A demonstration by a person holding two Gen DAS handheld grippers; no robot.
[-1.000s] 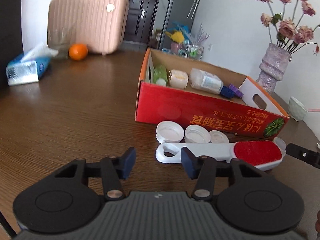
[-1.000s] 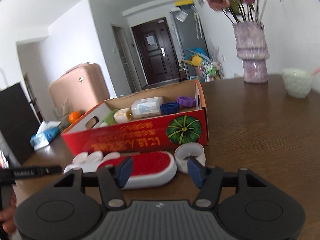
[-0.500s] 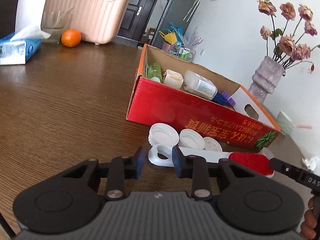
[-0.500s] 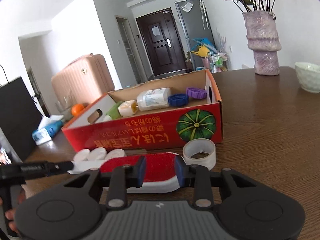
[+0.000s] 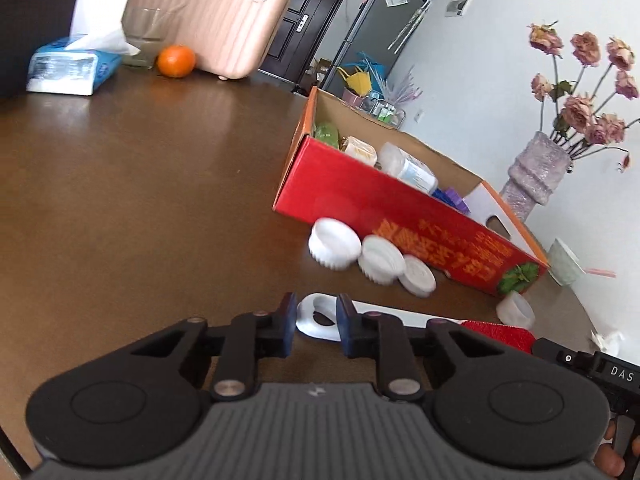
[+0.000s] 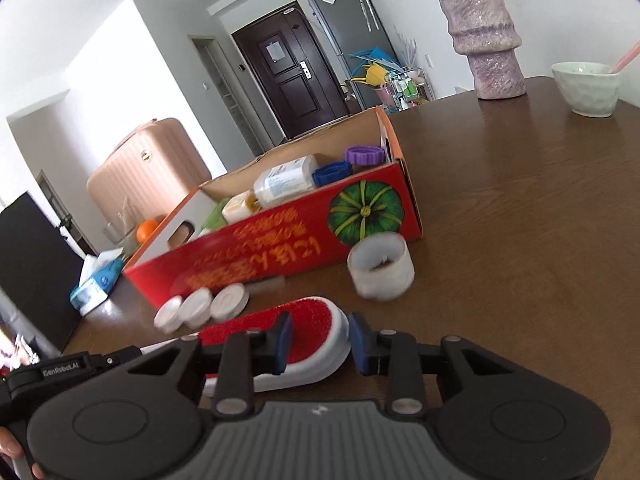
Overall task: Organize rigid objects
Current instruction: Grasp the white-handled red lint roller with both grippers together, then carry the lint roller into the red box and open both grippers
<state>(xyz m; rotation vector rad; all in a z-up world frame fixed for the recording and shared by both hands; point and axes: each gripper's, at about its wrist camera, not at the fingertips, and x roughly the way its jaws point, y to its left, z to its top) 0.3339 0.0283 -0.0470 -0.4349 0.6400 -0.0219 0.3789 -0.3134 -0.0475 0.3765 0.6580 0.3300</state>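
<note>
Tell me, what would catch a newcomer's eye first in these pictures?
Probably the bright red cardboard box on the brown table, holding bottles and coloured caps. In front of it, both tongs grip one white brush with a red pad: the left tongs are closed on its looped handle end, the right tongs on its red head. Three white lids lie in a row along the box.

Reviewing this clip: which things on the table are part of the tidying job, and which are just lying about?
Part of the job:
- lint brush, held by the left gripper at its looped handle and the right gripper at its red head
- red box
- three white lids
- tape roll

Lying about:
- vase
- bowl
- tissue pack
- orange
- glass
</note>
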